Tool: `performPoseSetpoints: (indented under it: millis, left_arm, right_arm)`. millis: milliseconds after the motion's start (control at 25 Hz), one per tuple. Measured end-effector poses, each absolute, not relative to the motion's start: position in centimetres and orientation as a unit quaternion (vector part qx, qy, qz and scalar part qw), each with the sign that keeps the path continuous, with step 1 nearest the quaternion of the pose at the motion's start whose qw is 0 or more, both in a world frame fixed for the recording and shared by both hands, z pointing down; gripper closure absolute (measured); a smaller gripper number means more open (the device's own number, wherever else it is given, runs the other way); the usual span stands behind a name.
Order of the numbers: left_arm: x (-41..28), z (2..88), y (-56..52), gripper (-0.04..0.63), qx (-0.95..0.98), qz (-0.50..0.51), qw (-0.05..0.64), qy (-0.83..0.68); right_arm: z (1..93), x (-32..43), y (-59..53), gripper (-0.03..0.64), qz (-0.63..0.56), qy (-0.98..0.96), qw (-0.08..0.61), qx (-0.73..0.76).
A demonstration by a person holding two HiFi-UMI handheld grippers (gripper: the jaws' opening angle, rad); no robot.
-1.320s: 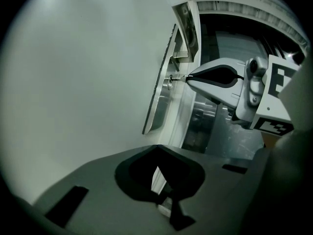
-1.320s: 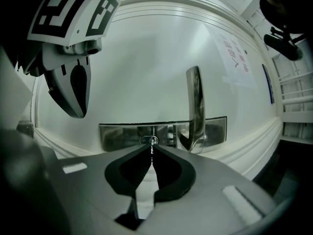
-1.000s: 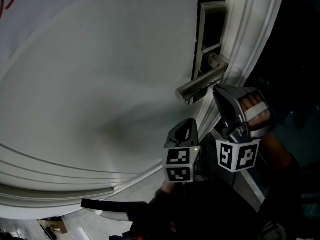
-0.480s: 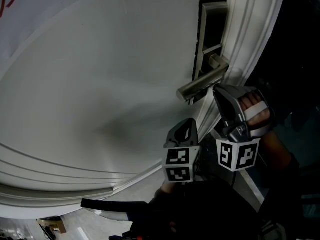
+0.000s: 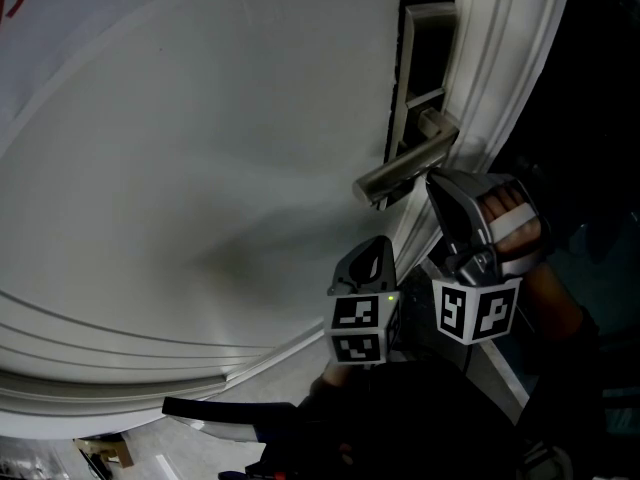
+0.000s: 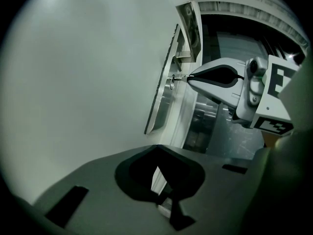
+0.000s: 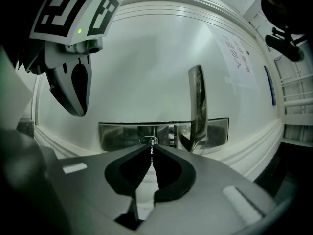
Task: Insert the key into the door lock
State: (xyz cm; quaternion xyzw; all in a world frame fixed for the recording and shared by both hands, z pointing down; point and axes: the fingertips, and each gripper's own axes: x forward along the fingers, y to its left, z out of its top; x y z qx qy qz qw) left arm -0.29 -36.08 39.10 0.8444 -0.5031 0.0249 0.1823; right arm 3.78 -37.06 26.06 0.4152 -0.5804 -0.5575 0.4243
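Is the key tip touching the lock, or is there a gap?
Touching. The left gripper view, seen from the side, shows the key running from the right hand-held gripper straight into the lock, with no gap visible between them.

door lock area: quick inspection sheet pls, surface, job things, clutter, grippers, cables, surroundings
surface: white door, lever handle on steel lock plate.
job's things: key tip at the keyhole; depth cannot be told.
clutter: nothing seen.
grippers: right gripper shut on key; left gripper shut, empty, off the door.
cables: nothing seen.
surroundings: red-printed notice on door; white door frame.
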Motion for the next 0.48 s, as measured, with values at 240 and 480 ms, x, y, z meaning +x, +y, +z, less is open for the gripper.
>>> performPoseSetpoints:
  millis: [240,480]
  left_arm:
    - [-0.38,39.09,-36.12,0.595,0.845,0.023,0.183,-0.503]
    - [-0.3,39.11,-36.06,0.595,0.845,0.023,0.185,-0.501]
  right_arm:
    - [26.04,3.79,-37.08,0.604,-0.557,-0.579,0.426,0.415]
    - [26.08,3.79,-37.1,0.604,-0.557,-0.578,0.429,0.414]
